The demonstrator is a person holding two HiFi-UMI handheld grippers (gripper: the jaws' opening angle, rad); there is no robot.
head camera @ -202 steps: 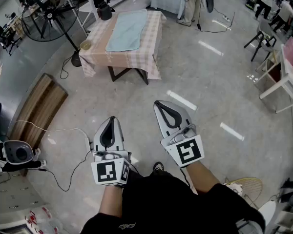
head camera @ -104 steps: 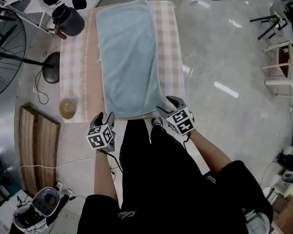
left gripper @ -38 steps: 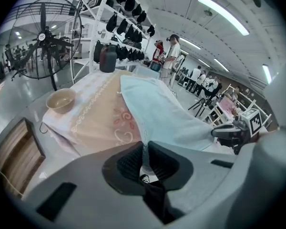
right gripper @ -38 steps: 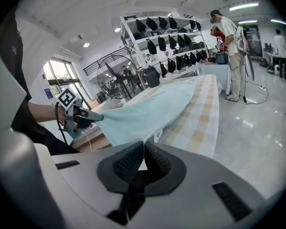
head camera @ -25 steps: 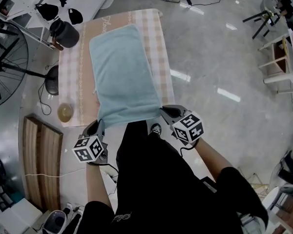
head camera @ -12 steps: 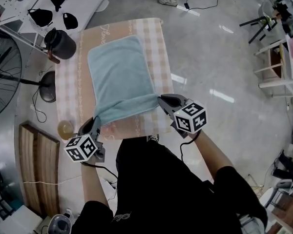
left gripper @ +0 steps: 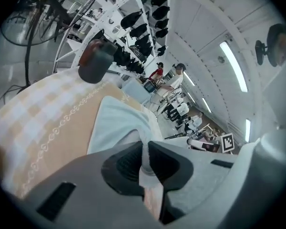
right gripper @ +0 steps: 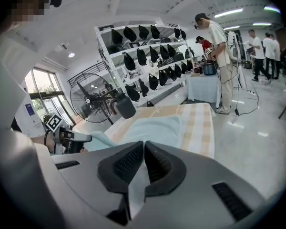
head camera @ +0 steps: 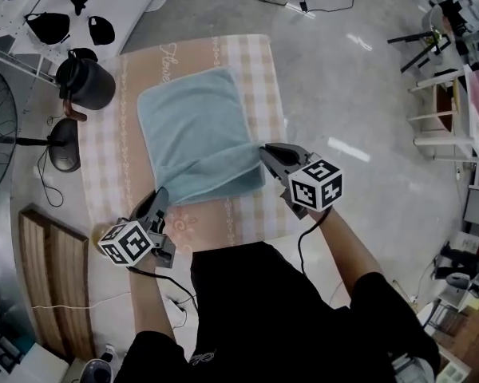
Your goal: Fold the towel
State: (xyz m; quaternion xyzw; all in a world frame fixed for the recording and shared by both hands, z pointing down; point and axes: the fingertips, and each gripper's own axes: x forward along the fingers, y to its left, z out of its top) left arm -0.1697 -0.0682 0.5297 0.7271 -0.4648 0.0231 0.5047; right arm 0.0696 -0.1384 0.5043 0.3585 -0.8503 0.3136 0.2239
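Where each gripper's own view looks along the jaws, the left gripper [left gripper: 144, 151] is seen clenched on a thin fold of the pale blue towel [left gripper: 118, 123]. The right gripper [right gripper: 143, 152] is likewise seen pinching a corner of the same cloth. Only in the head view is the whole layout given. There the towel's near edge is held raised between the two grippers, while its far part lies flat on the counter [head camera: 104, 162] (covered by a checked cloth). A dark lidded jug [head camera: 85, 84] is set near the counter's far left corner, apart from the towel; its contents cannot be told. Shelves of black items [right gripper: 148, 56], a standing fan [right gripper: 90, 99] and people beyond are shown best by the right gripper view. A slatted wooden board [head camera: 52, 270] is seen on the floor at the left.
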